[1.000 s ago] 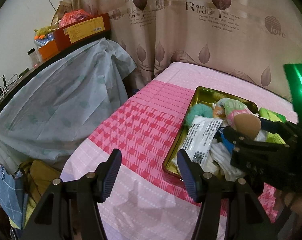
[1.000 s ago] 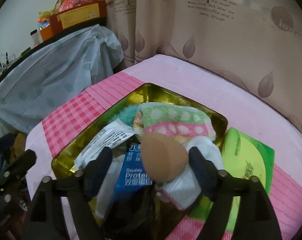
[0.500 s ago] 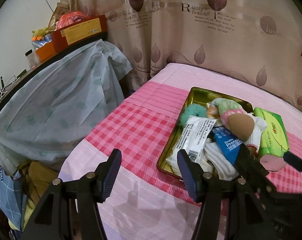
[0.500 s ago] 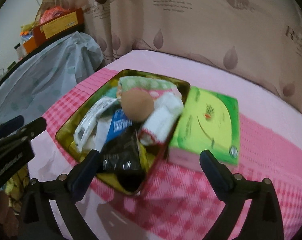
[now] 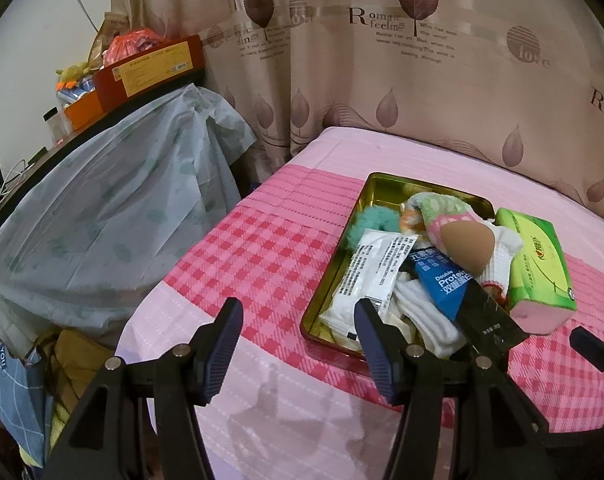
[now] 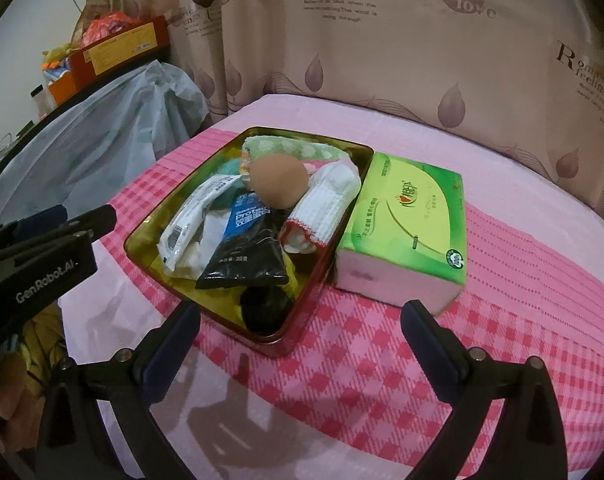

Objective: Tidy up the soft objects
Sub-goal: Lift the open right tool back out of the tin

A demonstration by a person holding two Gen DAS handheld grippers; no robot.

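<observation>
With the right tool (image 6: 300,334) spread wide and empty above the bed, the sponge (image 6: 278,182) rests atop the tin's (image 6: 150,220) contents; light and squashy, grip its broad middle gently

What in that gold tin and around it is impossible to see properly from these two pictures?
- Tin floor: both views, buried under the pile.
- Teal fluffy thing: both views, mostly hidden by the white packet.
- Tissue pack far side: both views, faces away.
- Shelf clutter: both views, too small.
</observation>
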